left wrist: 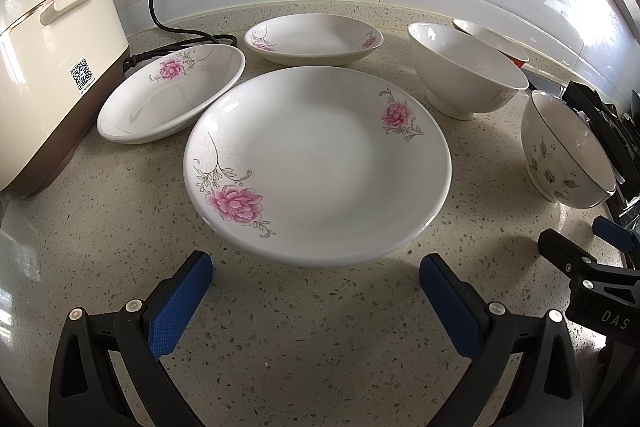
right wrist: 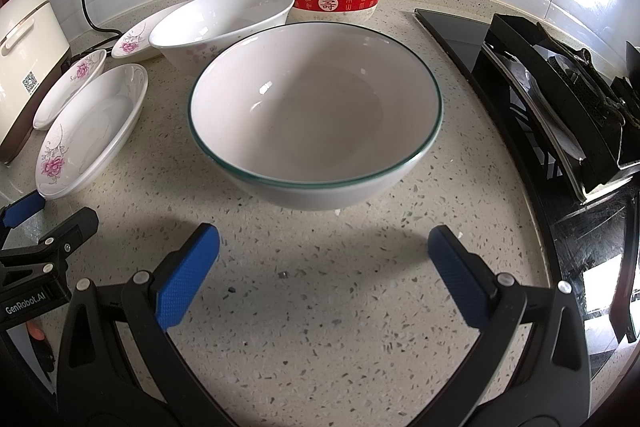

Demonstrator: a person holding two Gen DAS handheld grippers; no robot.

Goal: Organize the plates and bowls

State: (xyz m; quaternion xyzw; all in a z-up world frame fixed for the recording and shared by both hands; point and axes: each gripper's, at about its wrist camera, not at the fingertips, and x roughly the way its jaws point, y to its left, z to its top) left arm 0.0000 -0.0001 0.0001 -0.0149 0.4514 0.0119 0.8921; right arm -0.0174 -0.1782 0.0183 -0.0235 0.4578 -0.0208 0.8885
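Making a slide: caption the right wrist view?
Open right gripper faces a green-rimmed bowl on the counter, plates left, stove right.

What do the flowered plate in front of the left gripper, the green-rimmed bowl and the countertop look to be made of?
Flowered plate: looks like glazed ceramic, glossy white with printed pink flowers and soft window glints.
Green-rimmed bowl: likely glazed ceramic or porcelain, with a smooth shiny inside and a thin painted rim line.
Countertop: seems polished speckled stone, possibly engineered quartz; dark flecks in beige, faint reflections.
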